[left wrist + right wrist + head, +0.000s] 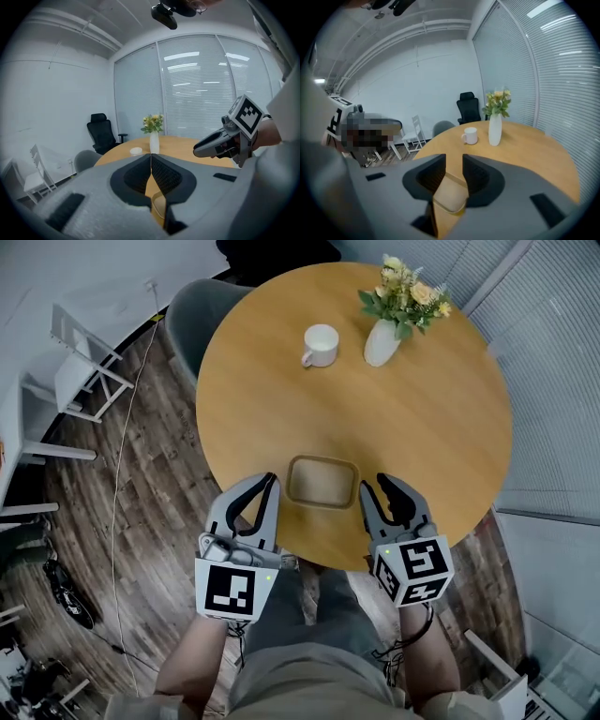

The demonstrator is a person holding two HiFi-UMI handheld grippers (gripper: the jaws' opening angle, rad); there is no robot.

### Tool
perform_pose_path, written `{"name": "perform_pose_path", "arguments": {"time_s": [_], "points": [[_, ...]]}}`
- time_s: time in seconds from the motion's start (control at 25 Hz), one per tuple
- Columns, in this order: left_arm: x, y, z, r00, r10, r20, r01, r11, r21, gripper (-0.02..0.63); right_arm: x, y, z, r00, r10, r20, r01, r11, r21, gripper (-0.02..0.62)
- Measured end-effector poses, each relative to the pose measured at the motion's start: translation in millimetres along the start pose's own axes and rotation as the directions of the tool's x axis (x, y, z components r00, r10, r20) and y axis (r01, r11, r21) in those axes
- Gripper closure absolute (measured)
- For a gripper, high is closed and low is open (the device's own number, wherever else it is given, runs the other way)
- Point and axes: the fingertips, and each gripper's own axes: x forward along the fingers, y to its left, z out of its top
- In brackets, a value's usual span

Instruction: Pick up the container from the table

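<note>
A shallow tan rectangular container [322, 481] lies on the round wooden table [441, 427] near its front edge. My left gripper [270, 482] hovers just left of it, jaws pressed together with nothing between them. In the left gripper view the left gripper [151, 161] points over the table and a corner of the container [160, 207] shows below the jaws. My right gripper [373, 486] sits just right of the container, open by a narrow gap and empty. In the right gripper view the right gripper [453, 165] is above the container [449, 193], not touching it.
A white mug [320, 345] and a white vase with flowers [382, 341] stand at the table's far side. A grey chair [192, 320] is tucked at the table's left, white chairs [80, 371] stand farther left, and a cable [122, 474] runs across the wooden floor.
</note>
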Motion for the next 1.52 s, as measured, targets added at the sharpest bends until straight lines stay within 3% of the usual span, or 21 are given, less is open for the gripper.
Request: {"name": "perform_pose_path", "arguments": {"time_s": [0.4,0.68,1.04,1.32,1.52], "points": [[39,1,-75,0.989,-0.064,-0.133,0.06,0.998,-0.032,0.584,54,-25,-95,0.979,-0.057,-0.195,0.061,0.998,0.014,0.499],[51,0,-121,0.976,-0.087,-0.199,0.08,0.996,-0.043,0.584,71,-37,-144,0.957,-0.065,-0.282,0.092,0.992,0.085,0.474],[48,2,-177,0.955,-0.074,-0.286,0.053,0.995,-0.082,0.584,81,-32,-167,0.944,-0.039,-0.329,0.095,0.983,0.158,0.474],[43,-1,-184,0.95,-0.072,-0.304,0.047,0.995,-0.086,0.584,85,-32,-180,0.932,-0.018,-0.363,0.095,0.976,0.194,0.476],[35,-6,-182,0.952,-0.067,-0.299,0.043,0.995,-0.085,0.584,81,-33,-183,0.917,-0.044,-0.397,0.127,0.975,0.185,0.548]]}}
